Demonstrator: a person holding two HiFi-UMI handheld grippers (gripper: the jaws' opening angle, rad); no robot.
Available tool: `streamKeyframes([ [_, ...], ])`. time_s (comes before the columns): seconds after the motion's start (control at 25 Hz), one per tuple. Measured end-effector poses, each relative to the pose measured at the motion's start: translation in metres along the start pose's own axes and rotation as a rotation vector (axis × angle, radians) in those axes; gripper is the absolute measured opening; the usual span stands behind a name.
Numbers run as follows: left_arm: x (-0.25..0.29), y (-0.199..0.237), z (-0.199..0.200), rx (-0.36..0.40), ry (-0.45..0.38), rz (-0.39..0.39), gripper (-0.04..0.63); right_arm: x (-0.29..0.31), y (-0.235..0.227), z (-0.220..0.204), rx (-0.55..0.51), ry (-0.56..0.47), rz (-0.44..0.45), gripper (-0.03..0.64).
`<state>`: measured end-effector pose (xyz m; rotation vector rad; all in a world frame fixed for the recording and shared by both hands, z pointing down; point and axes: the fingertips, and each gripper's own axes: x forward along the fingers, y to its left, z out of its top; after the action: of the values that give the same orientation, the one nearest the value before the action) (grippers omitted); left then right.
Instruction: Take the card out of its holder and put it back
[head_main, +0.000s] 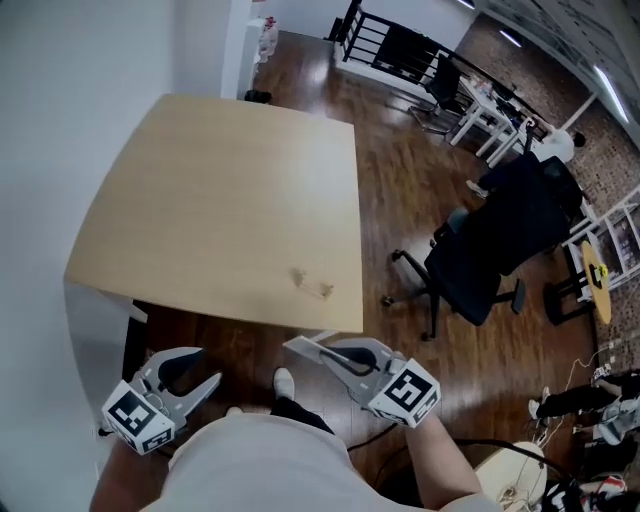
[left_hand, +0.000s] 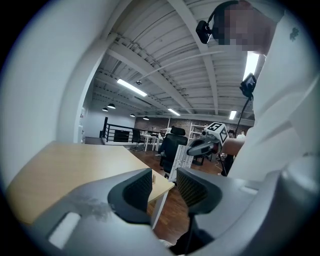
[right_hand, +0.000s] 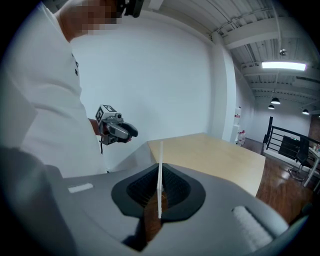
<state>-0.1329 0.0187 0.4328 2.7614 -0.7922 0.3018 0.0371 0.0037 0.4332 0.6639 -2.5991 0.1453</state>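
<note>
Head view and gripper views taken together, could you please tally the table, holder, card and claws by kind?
Table: 1
Holder: 1
Card: 1, clamped in the right claw
Claws: 2, with the left claw open
Total: 5

Table (head_main: 220, 190) top light beige wood, plain, faint grain; floor (head_main: 400, 190) dark brown glossy planks; wall (head_main: 70, 90) white; left gripper (head_main: 210, 364) grey body, black ribbed pads (left_hand: 137, 187), cube with black-and-white square markers; right gripper (head_main: 295, 346) same grey, black and white marker pattern; card (right_hand: 160, 170) white; holder (head_main: 312, 283) pale, close to the table colour, exact shade unclear; office chair (head_main: 490, 250) black; railing (head_main: 385, 45) black; far wall (head_main: 600, 150) red-brown brick pattern; person's shirt (head_main: 260, 460) white; ceiling (left_hand: 165, 75) white beams, bright strip lights
</note>
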Motion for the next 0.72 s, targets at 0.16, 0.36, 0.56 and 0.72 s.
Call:
streamKeyframes([
  [0.16,0.02,0.007,0.009,-0.015,-0.006,0.034,0.161,0.0,-0.056,-0.003,-0.001,0.005,-0.003,0.02],
  [0.36,0.039,0.011,0.017,-0.036,-0.002,0.082,0.161,0.01,-0.117,-0.01,-0.006,0.014,0.012,0.021],
  [0.56,0.054,0.018,0.025,-0.06,0.0,0.13,0.161,0.029,-0.169,-0.025,0.003,0.026,0.015,0.02],
  [0.72,0.062,0.027,0.03,-0.078,0.012,0.173,0.161,0.05,-0.197,-0.038,0.019,0.044,0.034,0.02],
])
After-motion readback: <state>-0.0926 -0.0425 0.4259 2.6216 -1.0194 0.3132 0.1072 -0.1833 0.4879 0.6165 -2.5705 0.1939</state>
